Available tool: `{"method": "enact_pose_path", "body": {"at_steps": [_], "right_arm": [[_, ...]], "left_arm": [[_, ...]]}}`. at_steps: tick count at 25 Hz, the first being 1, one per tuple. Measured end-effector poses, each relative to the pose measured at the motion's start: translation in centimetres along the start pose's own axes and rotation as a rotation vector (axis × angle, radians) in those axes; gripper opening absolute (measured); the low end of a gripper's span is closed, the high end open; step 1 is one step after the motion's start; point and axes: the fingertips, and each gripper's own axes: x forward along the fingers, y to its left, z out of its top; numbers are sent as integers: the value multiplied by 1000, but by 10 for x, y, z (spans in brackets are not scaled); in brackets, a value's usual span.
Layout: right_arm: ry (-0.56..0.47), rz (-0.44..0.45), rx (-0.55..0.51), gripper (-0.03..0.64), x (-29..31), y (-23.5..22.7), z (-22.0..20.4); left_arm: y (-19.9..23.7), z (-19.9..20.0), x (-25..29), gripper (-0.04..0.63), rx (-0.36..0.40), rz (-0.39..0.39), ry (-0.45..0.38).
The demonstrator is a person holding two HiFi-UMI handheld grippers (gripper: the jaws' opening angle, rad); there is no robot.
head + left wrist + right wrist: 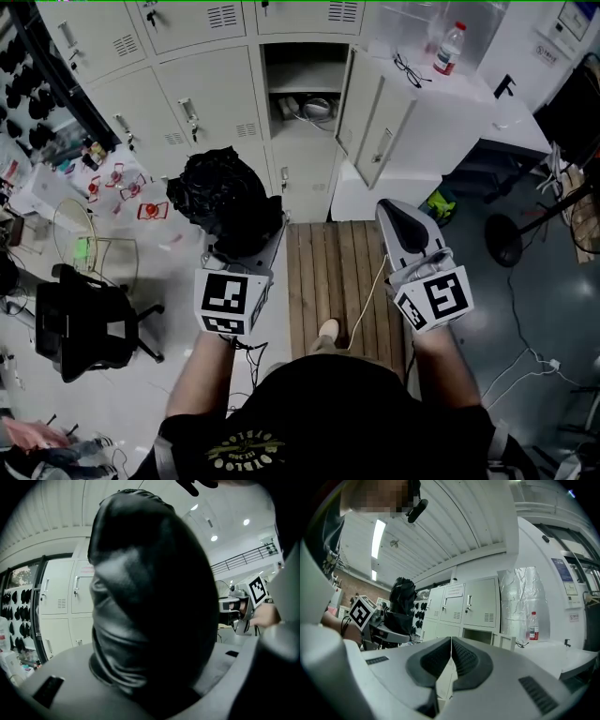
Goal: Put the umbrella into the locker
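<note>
Locker open; umbrella in left claw.

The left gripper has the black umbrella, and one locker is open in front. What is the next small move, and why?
Probably carry the left gripper forward and slightly right toward the open locker, with the grip unchanged. It is shut on the umbrella, which in the head view is well short of the locker and left of its opening. The right gripper is shut and empty.
</note>
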Motion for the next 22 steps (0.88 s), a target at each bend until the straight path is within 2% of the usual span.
{"method": "enact_pose_path", "body": {"at_steps": [12,22], "right_arm": [[-31,45,-4,28,36,-53,4],[-49,110,-44,28,47,-90,2]], "left_arm": [[8,23,55,253,12,35,-7],[-5,40,97,253,-6,47,-50]]}}
